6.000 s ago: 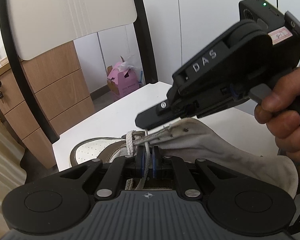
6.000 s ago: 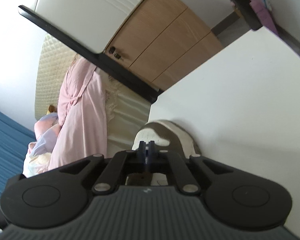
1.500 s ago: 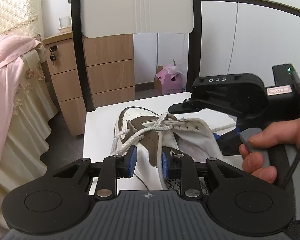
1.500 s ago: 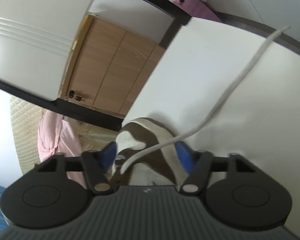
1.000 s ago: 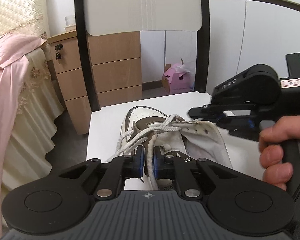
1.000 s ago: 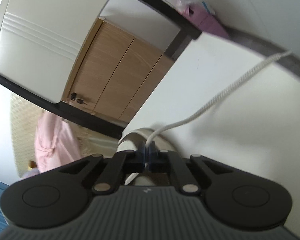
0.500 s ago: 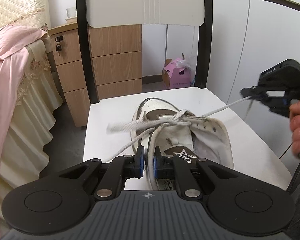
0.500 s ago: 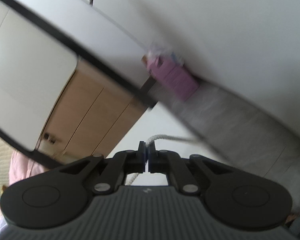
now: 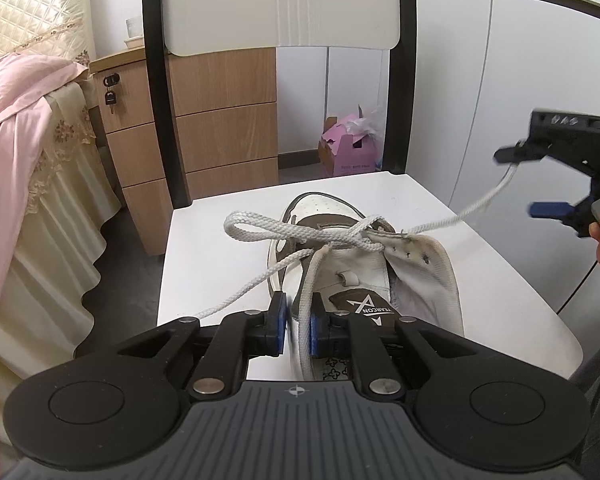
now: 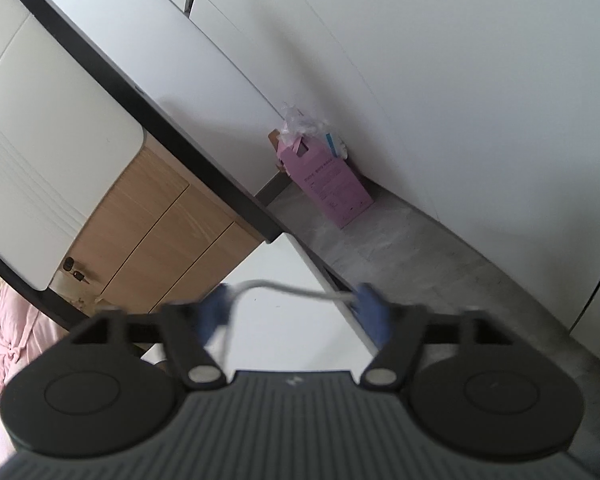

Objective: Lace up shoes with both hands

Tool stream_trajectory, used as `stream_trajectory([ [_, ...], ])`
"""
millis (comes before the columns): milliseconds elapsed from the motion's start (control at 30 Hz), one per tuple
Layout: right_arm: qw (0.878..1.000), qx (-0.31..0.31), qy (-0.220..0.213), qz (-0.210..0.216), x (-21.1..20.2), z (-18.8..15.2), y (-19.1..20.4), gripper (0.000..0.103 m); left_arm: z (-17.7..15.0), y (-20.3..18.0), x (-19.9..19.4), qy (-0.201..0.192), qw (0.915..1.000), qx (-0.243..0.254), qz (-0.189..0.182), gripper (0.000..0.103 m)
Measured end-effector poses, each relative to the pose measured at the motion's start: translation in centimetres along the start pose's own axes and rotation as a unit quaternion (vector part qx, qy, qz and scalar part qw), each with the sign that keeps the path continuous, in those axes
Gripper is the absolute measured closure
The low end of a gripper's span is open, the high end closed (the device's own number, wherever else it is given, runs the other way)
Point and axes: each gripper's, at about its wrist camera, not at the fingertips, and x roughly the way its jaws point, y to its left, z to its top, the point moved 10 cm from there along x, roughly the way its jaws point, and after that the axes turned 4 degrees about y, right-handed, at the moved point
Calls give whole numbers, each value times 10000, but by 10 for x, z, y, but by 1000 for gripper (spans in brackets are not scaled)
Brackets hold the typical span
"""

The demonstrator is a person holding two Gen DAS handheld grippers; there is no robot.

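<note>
On the chair seat (image 9: 204, 240): shoe (image 9: 364, 264), toe toward the backrest.
Your left gripper (image 9: 298, 326): jaws just eased apart, lace (image 9: 306, 300) running loose between them.
Your right gripper (image 10: 296, 316): jaws just sprung wide, lace end draped across.
Behind: drawer cabinet (image 9: 220, 120), pink box (image 9: 350, 152).
</note>
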Motion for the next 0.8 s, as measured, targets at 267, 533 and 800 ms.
stream_trajectory([
  [267,9991,-245,-334,83,-32,8,9,1,-2,-10,-4,-43,9998,176,-91,69],
  [533,9995,41,39,322,-28,0,9,0,6,-14,-2,-177,9994,269,-156,68],
  [800,9953,317,495,773,-16,-17,24,0,15,-6,6,-318,9987,340,187,94],
])
